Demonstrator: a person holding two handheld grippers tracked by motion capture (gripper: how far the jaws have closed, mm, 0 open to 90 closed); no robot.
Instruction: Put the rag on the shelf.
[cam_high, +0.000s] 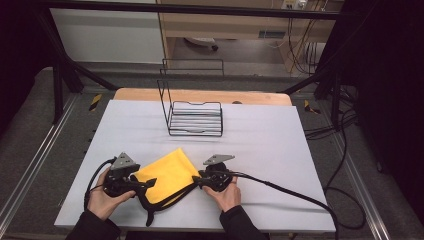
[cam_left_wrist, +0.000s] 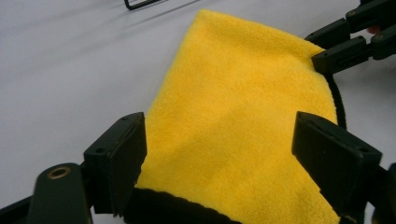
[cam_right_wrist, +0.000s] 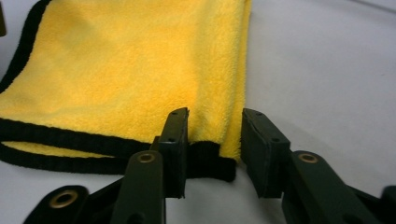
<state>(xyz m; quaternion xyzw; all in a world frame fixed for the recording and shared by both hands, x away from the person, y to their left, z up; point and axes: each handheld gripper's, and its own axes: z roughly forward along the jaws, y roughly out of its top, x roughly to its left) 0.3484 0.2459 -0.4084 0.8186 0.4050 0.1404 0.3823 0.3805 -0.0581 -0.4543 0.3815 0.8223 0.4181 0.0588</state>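
A folded yellow cloth (cam_high: 167, 175) with black edging lies flat on the white table (cam_high: 265, 145) near the front edge. My left gripper (cam_high: 150, 182) sits at the cloth's left side. In the left gripper view the cloth (cam_left_wrist: 243, 93) runs between the wide-open jaws of that gripper (cam_left_wrist: 219, 154), and neither pad presses on it. My right gripper (cam_high: 196, 179) is at the cloth's right corner. In the right gripper view its jaws (cam_right_wrist: 215, 140) stand narrowly apart around the black-edged corner of the cloth (cam_right_wrist: 116, 70), with a slight gap at the right pad.
A black wire rack (cam_high: 195, 120) with a tall back frame stands at the table's far centre. The right gripper's cable (cam_high: 285, 190) trails across the table to the right. A wooden strip (cam_high: 200, 95) borders the far edge.
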